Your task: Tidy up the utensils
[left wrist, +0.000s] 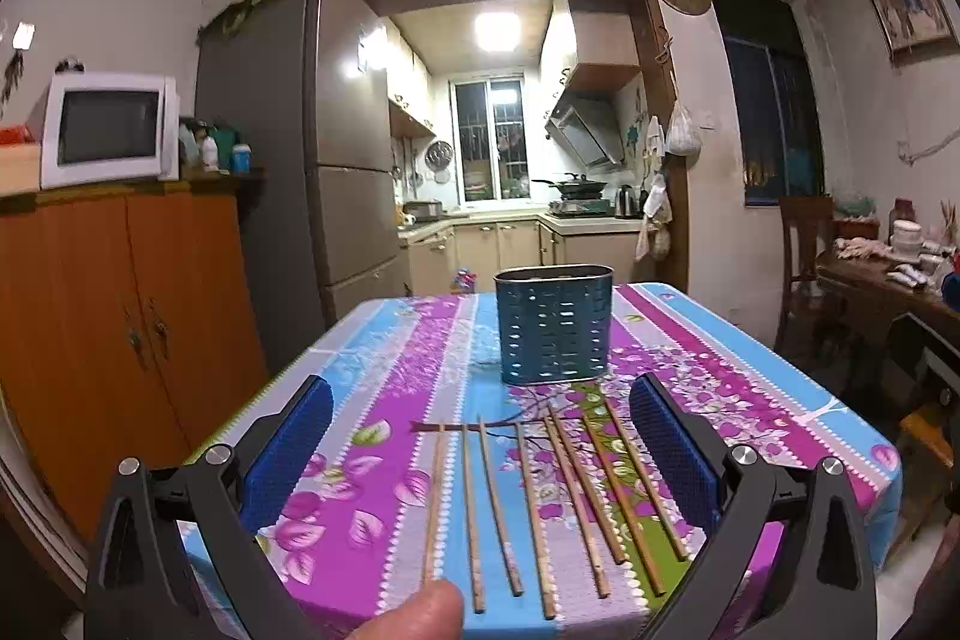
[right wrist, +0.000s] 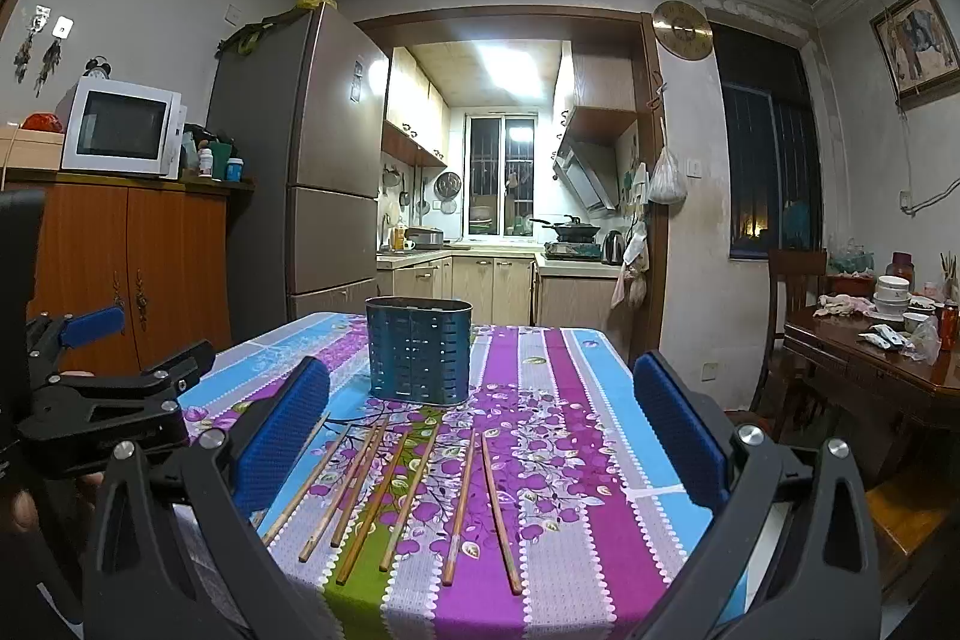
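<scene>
Left gripper: jaws spread wide, nothing between pads. Chopsticks lie in loose row on floral tablecloth, lower centre of left wrist frame, framed by blue pads, not touching them. Blue perforated holder upright beyond chopsticks, frame centre.

Right gripper: jaws likewise wide, empty. Chopsticks lower centre-left, nearer left pad. Holder behind, centre-left.

Blue perforated utensil holder, brown wooden chopsticks, floral tablecloth striped purple, blue, white, green
</scene>
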The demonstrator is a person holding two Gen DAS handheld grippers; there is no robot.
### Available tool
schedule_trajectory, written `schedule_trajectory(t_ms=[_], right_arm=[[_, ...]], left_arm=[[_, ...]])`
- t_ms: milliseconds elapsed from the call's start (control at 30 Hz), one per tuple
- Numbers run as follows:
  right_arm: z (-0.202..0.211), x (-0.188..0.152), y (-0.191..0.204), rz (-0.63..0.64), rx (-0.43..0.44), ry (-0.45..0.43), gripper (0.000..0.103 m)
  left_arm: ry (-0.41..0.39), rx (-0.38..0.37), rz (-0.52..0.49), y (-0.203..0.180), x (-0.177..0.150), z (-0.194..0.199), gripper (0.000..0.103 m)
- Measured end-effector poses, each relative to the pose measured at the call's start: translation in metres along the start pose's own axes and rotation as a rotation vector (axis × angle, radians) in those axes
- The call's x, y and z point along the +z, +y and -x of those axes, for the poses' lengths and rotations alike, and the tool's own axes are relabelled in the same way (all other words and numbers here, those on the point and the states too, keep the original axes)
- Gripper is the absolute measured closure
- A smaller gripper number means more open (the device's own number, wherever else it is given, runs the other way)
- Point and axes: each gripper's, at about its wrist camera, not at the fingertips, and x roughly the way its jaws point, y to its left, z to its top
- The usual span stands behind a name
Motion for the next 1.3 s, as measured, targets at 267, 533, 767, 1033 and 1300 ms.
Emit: schedule_trajectory(t_ms=[267,533,767,1033,1300], right_arm=[[-0.001,-0.004,0.001,0.0,0.0,0.0,0.005],[-0.003,-0.009,0.002,0.003,0.001,0.005,0.005],[-0.005,-0.01,0.001,0.002,0.002,0.013,0.005],[-0.005,-0.012,0.001,0.005,0.001,0.016,0.005],[-0.007,-0.014,0.001,0.005,0.0,0.017,0.005]], left_arm=[[0.077,0.019,-0.03,0.009,-0.002,-0.002,0.004],[0.072,0.028,-0.06,0.006,-0.005,-0.003,0.004],[0.076,0.03,-0.062,0.006,-0.005,-0.005,0.004],[0.076,0.026,-0.059,0.007,-0.008,-0.008,0.004],[0.062,0.022,-0.057,0.007,-0.008,-0.005,0.004]])
